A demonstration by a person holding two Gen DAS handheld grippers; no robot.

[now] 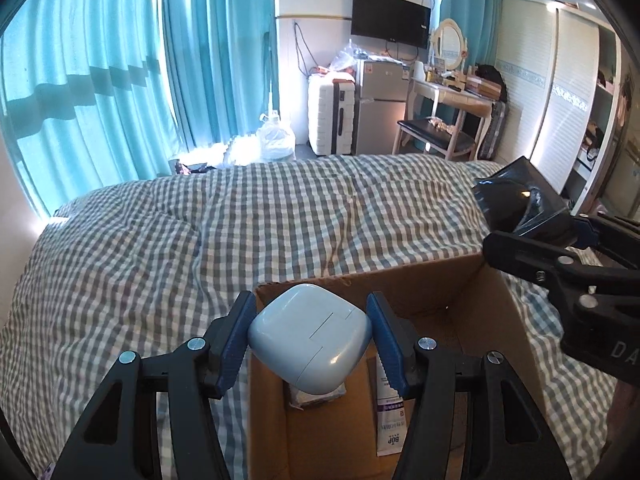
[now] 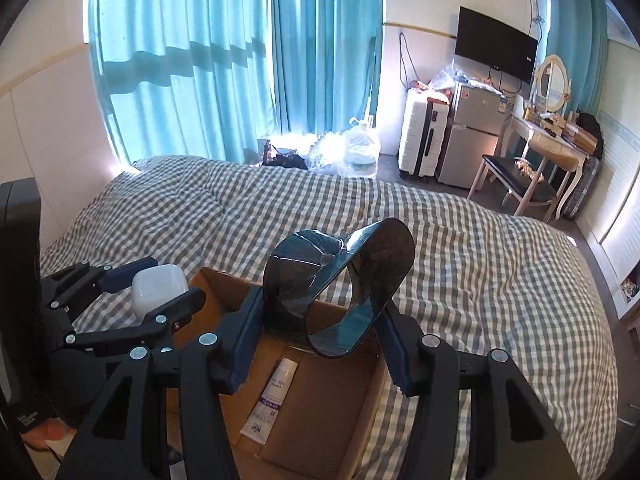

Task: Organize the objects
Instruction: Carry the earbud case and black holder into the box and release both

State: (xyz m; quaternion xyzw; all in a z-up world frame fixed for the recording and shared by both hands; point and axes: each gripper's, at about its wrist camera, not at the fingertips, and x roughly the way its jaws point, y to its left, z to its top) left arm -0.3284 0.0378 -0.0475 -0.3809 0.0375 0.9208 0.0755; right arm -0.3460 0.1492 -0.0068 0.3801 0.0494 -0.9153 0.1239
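Observation:
My left gripper (image 1: pixel 310 336) is shut on a pale blue earbud case (image 1: pixel 308 340), held over the near left corner of an open cardboard box (image 1: pixel 496 320) on the bed. Seen from the right wrist, that case (image 2: pixel 160 286) and the left gripper (image 2: pixel 160 292) sit to the left of the box (image 2: pixel 344 412). My right gripper (image 2: pixel 320 312) is shut on a glossy black curved stand-like object (image 2: pixel 340 292), held above the box. From the left wrist view the black object (image 1: pixel 520 204) and right gripper (image 1: pixel 532 236) hang at the box's far right corner. A white tube (image 2: pixel 270 400) lies inside the box.
The box rests on a checked grey-and-white bedspread (image 1: pixel 200 240). Inside it lie the tube (image 1: pixel 390 416) and a small wrapped item (image 1: pixel 316 398). Teal curtains (image 1: pixel 120 80), a white suitcase (image 1: pixel 330 116), a small fridge (image 1: pixel 380 108), a dressing table (image 1: pixel 452 92) and a stool (image 1: pixel 436 136) stand beyond the bed.

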